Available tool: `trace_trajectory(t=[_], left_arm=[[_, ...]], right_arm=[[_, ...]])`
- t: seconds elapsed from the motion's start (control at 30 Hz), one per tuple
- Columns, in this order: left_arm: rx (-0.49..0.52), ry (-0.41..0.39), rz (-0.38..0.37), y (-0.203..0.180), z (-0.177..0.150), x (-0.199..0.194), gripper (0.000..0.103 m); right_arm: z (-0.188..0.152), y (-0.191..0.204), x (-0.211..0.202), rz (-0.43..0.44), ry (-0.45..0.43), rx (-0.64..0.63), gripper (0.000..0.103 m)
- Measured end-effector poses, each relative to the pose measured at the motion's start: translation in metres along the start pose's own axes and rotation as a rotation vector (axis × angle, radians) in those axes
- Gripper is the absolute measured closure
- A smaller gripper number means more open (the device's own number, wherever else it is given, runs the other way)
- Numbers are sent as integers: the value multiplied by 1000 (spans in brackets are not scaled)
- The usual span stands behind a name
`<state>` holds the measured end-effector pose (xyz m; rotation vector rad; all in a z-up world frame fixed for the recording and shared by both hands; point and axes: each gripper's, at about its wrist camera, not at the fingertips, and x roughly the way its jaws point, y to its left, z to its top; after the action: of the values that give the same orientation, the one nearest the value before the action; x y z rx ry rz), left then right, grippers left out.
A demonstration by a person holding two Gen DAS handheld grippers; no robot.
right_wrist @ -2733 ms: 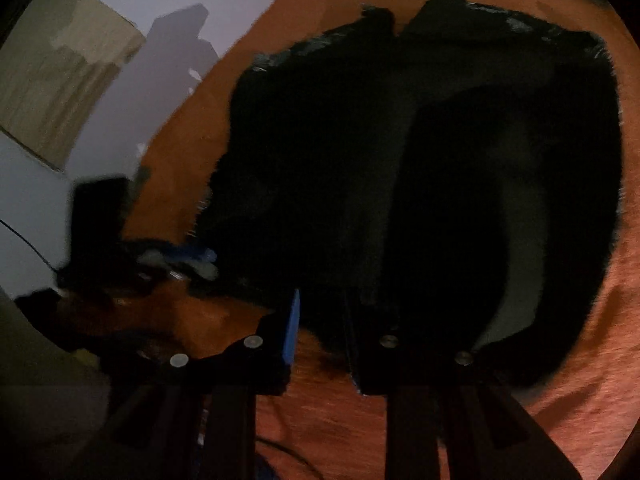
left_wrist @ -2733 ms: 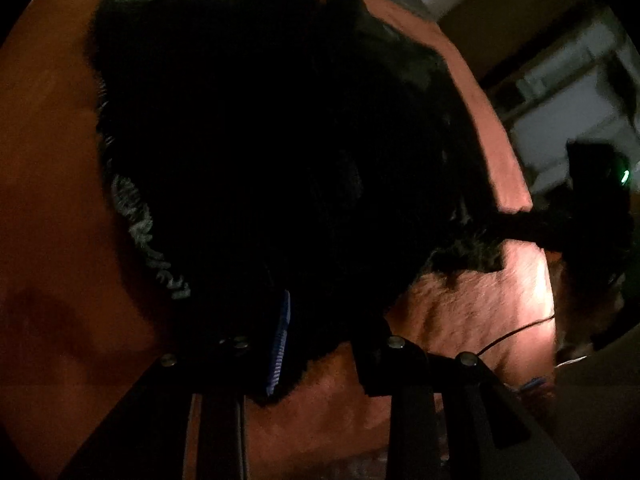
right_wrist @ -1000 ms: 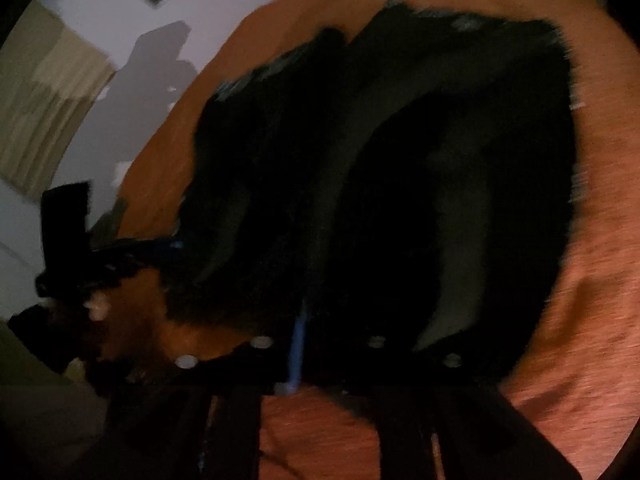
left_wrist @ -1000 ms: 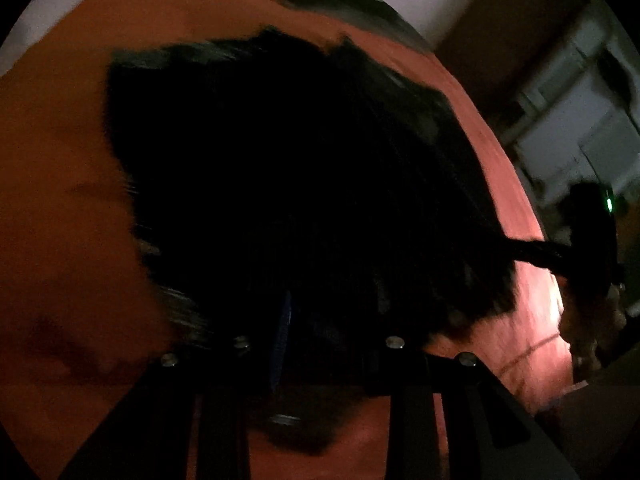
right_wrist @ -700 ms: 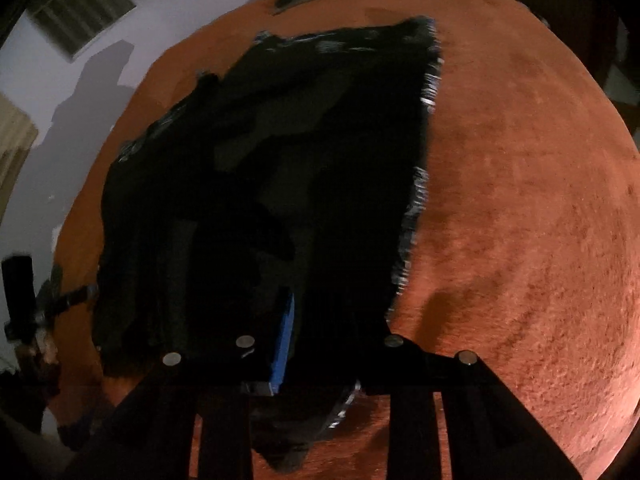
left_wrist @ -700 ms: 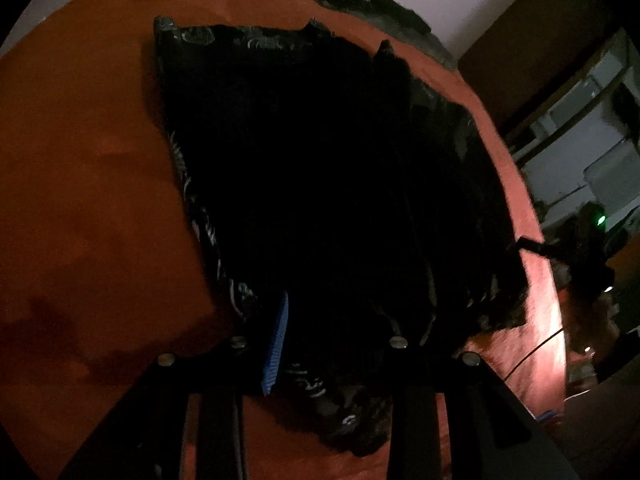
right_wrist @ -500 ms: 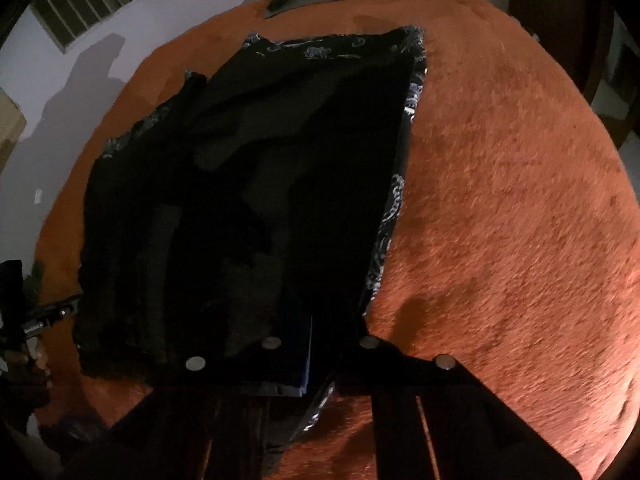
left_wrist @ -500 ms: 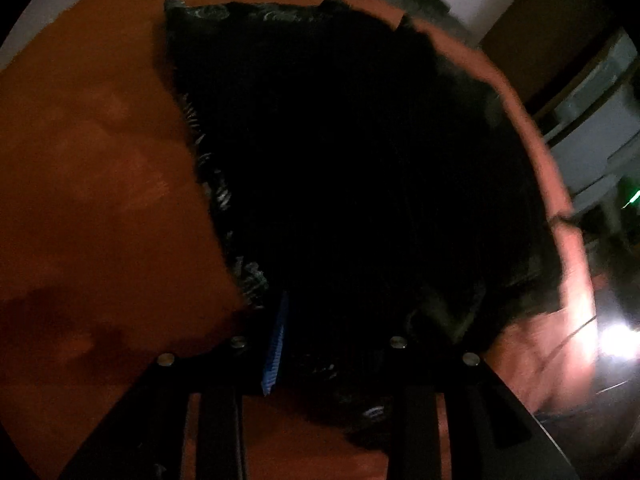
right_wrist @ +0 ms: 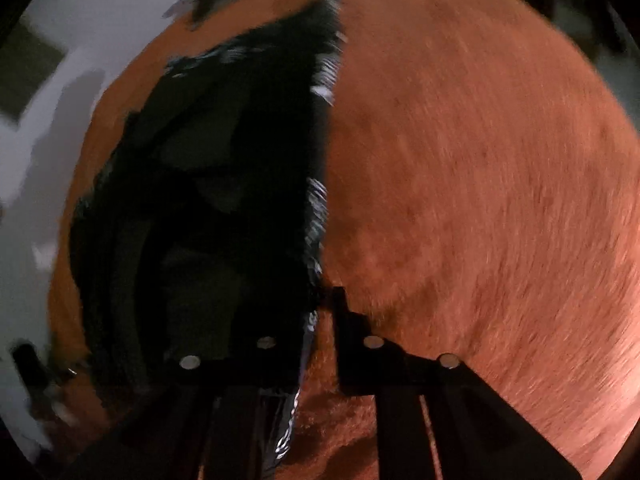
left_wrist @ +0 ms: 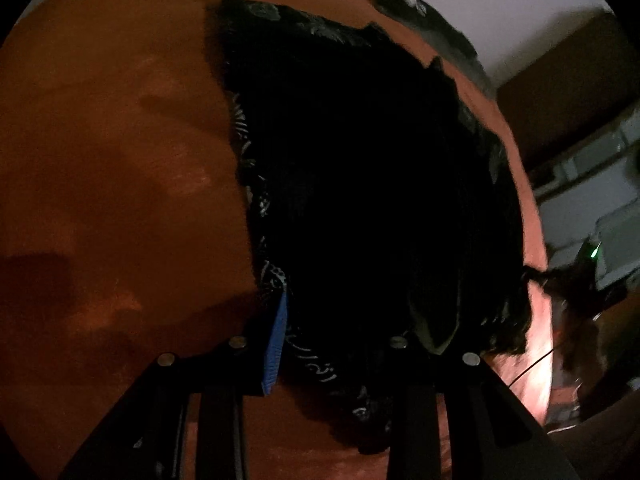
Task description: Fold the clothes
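Left wrist view: one dark garment [left_wrist: 372,184], black with a pale printed border, lying spread on an orange plush surface [left_wrist: 112,168], which may be a bed or a blanket; which one cannot be told. Left hand-held gripper [left_wrist: 340,344] points steeply down at the garment's near edge, jaws partly apart, with a fold of the printed hem bunched between them; the blue pad on the left finger [left_wrist: 276,344] lies against the cloth, so it reads as grasping the garment, though the dark hides the other pad. A second dark item [left_wrist: 420,16] lies at the far edge of the orange surface, apart from the garment. Right wrist view, blurred by motion: the same garment [right_wrist: 208,200] fills the left half, its patterned side edge running down to the right hand-held gripper [right_wrist: 320,332]. Its jaws stand narrowly apart and have just been opening a little; a thin strip of the printed edge hangs along the left finger, and only orange pile shows in the gap, so it seems let go of the cloth. The other gripper shows dimly at the lower left. Step in hand, judged: laying down and squaring a fold. The next move calls for regrasping an edge and carrying it across evenly.
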<state>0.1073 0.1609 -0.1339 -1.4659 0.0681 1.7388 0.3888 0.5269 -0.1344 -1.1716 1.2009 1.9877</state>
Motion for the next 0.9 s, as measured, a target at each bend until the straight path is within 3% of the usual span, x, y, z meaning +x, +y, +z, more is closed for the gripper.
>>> trace_trajectory(t=[0.1, 0.3, 0.47, 0.63, 0.7, 0.9], left_arm=[[2, -16, 10, 0, 3, -2, 64], [11, -16, 39, -1, 5, -1, 63], [-4, -38, 112, 4, 10, -7, 63], [6, -76, 133, 12, 27, -18, 62], [7, -95, 133, 17, 44, -19, 62], [27, -177, 130, 31, 108, -22, 62]], right_arm=[[-4, -6, -1, 53, 2, 18, 77], [-4, -4, -2, 109, -9, 33, 60], [-7, -4, -1, 105, -6, 27, 60], [-8, -4, -6, 120, -48, 14, 63], [-8, -3, -6, 145, -46, 6, 70], [-5, 7, -1, 108, -42, -39, 71]])
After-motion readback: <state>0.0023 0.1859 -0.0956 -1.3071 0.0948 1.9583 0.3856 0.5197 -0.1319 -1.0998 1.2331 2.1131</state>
